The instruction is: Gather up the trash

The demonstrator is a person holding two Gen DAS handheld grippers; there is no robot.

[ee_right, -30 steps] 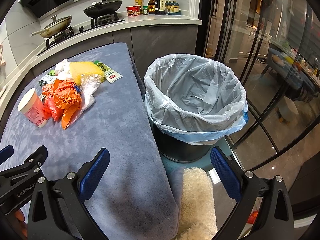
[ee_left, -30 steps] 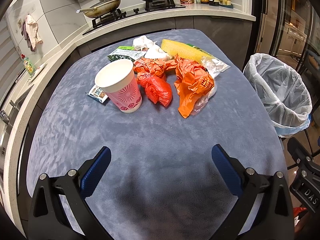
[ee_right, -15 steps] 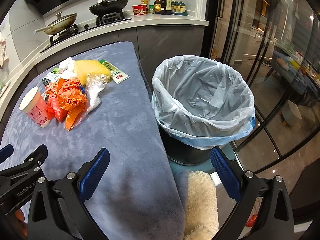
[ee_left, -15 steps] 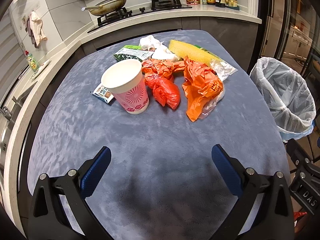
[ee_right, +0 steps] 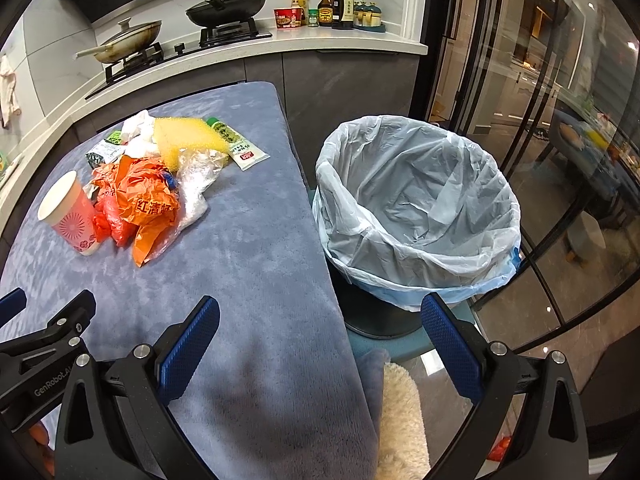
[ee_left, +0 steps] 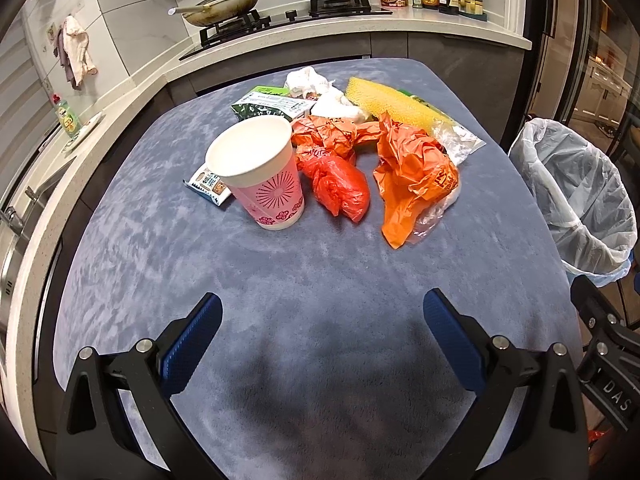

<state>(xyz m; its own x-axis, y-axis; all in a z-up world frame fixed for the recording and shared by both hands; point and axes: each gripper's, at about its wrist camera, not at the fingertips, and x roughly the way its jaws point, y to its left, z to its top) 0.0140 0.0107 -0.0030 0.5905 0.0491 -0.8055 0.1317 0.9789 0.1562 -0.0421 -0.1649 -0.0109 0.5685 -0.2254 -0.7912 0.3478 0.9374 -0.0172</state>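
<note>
The right tongs [ee_right: 320,344] gape empty above the edge of the blue-grey surface [ee_right: 248,264]. A lined trash bin [ee_right: 416,216] stands just beside that edge. A paper cup [ee_right: 70,220] touches the crumpled orange bags [ee_right: 140,204].

Pink floral-patterned cup [ee_left: 262,172], orange bags [ee_left: 412,172], yellow sponge [ee_left: 390,104], blue-grey cloth [ee_left: 304,280].

Worktop [ee_left: 320,280] covered in matt, plush grey-blue cloth. Paper cup [ee_left: 260,172] smooth, matt; orange bags [ee_left: 412,172] crinkled glossy plastic; yellow sponge [ee_right: 188,140] rough, porous. Bin liner [ee_right: 416,196] thin translucent plastic, wrinkled; claw pads [ee_right: 188,352] textured blue rubber on black plastic.
</note>
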